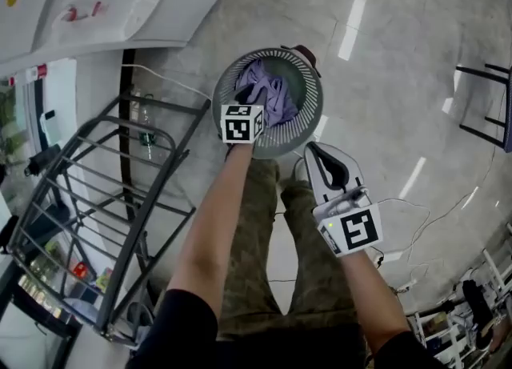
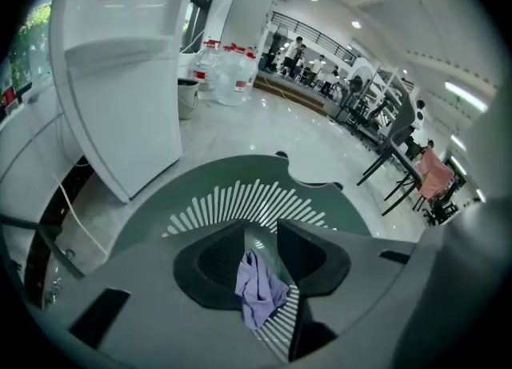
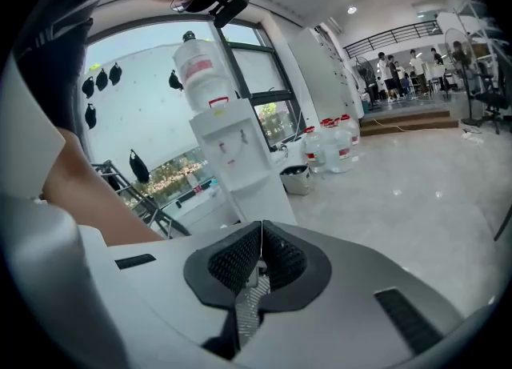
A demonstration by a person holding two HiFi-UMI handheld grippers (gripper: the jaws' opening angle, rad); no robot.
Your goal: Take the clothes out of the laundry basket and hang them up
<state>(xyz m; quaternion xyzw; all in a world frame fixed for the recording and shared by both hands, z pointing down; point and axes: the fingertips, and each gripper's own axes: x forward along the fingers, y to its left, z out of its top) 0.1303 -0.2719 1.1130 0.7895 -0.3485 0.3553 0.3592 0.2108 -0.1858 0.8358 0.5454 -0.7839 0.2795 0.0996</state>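
The step in hand looked like the 1st one: picking clothes out of the laundry basket point(image 1: 310, 79). The L gripper point(image 2: 262, 235) was down inside the basket w/ its jaws apart, and a bit of the purple cloth point(image 2: 260, 287) showed in the gap btw them. The pads did not look like they were squeezing it yet. The R gripper point(image 3: 261, 239) was just outside the basket, on the side near the person's legs, w/ its jaws together & nothing in them. The basket was round and gray-green w/ slits in its wall. Inside it was a crumpled purple pile of clothes point(image 1: 268, 91); I couldn't tell how many pieces. I think the next move needs the L jaws to go a bit deeper over a fold, close tight on it, then lift it up and out w/o tipping the basket. The dark metal rack point(image 1: 160, 106) stood near the basket, on the L gripper's side, w/ nothing on the bars that showed, so no clothes looked hung up there yet.
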